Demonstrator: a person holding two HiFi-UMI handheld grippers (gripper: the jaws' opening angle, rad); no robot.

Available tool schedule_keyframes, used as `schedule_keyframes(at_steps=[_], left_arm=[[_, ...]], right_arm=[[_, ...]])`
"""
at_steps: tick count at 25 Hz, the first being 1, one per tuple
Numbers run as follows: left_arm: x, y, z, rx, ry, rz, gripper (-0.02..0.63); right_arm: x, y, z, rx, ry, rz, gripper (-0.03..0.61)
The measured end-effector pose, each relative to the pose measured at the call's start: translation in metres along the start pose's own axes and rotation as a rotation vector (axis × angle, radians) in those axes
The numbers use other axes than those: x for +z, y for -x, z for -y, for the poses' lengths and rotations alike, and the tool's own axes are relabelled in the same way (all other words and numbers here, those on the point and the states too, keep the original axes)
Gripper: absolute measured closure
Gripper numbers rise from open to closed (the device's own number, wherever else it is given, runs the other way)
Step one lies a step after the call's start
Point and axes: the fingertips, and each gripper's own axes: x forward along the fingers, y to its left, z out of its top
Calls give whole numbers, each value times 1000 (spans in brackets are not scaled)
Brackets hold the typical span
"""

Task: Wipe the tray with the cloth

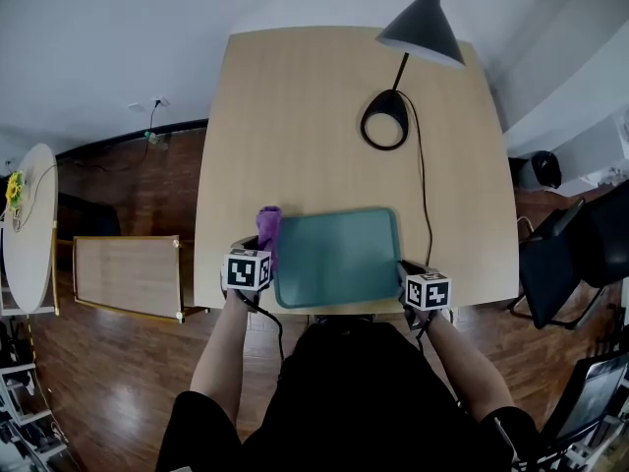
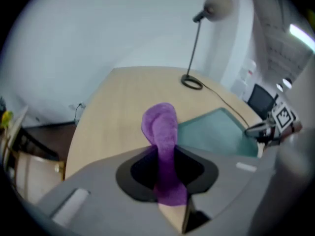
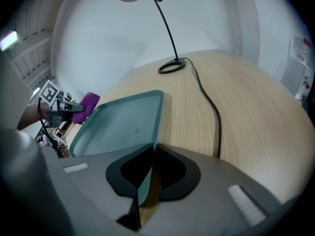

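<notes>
A teal tray (image 1: 337,257) lies on the wooden table (image 1: 295,116) near its front edge. My left gripper (image 1: 259,246) is shut on a purple cloth (image 1: 268,226) just off the tray's left edge. In the left gripper view the cloth (image 2: 164,136) stands up between the jaws of the left gripper (image 2: 167,173), with the tray (image 2: 216,132) to its right. My right gripper (image 1: 406,267) is at the tray's near right corner. In the right gripper view the right gripper (image 3: 147,173) is shut on the rim of the tray (image 3: 123,124); the cloth (image 3: 88,102) shows at the far side.
A black desk lamp (image 1: 423,23) stands at the back right, its ring base (image 1: 384,121) on the table and its cable (image 1: 425,195) running down past the tray's right side. Black chairs (image 1: 575,254) stand to the right, a wooden panel (image 1: 128,275) on the floor to the left.
</notes>
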Motion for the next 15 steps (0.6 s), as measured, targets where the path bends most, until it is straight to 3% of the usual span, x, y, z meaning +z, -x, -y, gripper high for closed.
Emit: schedule_keyframes(at_steps=[2,4,10,15], left_arm=[[-11,16,-8,-12,143,44,505],[-21,31,-17,-6,212,74,505],[-43,65,-45,62,239,66,505],[-62,60,-52,47,257,28,505]], right_arm=[[0,0,1,14,-25,-8,551],[2,1,1,30,-46,-6,551],[29,25,9,-11,-74,111,548],[87,62,7,-45,-71,277,548]])
